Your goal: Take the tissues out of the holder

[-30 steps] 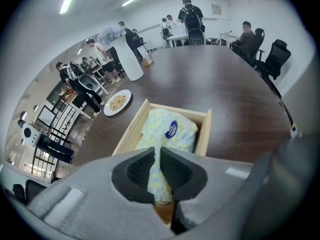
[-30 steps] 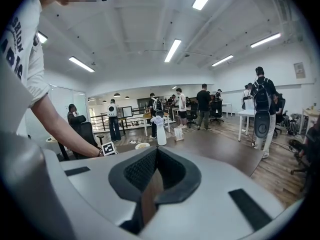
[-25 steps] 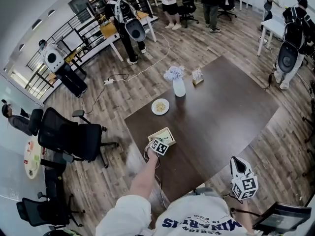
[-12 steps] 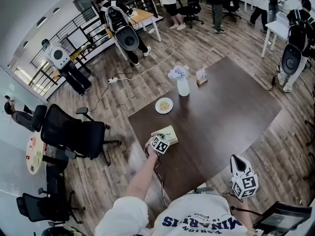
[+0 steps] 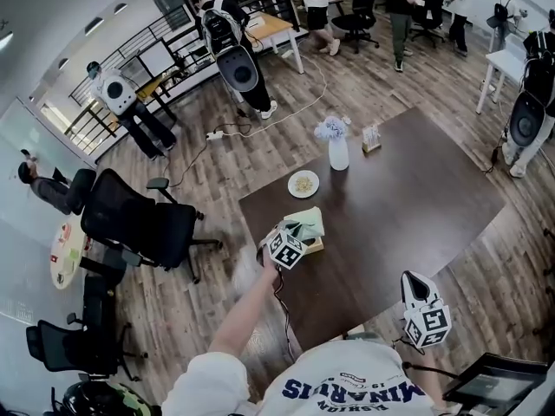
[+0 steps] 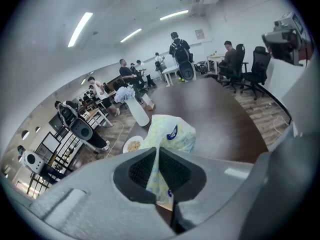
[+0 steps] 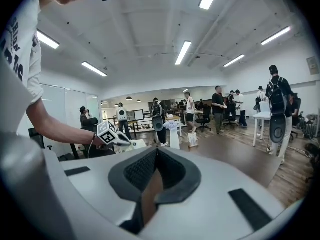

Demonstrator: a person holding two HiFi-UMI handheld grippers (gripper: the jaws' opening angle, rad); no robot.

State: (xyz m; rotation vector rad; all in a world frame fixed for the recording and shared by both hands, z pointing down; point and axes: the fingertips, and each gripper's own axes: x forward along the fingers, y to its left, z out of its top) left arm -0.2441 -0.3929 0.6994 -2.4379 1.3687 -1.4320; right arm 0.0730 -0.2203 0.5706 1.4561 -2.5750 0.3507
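Note:
A pale green tissue pack (image 5: 306,223) with a blue mark hangs up from the wooden holder (image 5: 317,246) near the dark table's left edge. My left gripper (image 5: 293,237) is shut on the pack's near edge. In the left gripper view the thin edge of the tissue pack (image 6: 172,133) is pinched between the two pads of the left gripper (image 6: 157,166), and the holder is hidden under the jaws. My right gripper (image 5: 416,288) hovers over the table's near corner, apart from the pack. In its own view the right gripper (image 7: 156,166) is shut with nothing in it.
On the brown table (image 5: 416,198) stand a white vase of flowers (image 5: 338,152), a small plate of snacks (image 5: 303,183) and a card stand (image 5: 372,137). A black office chair (image 5: 143,224) sits left of the table. People and machines stand farther back.
The left gripper has risen with the tissue pack, which now stands up out of the holder instead of lying flat in it. The right gripper has hardly moved.

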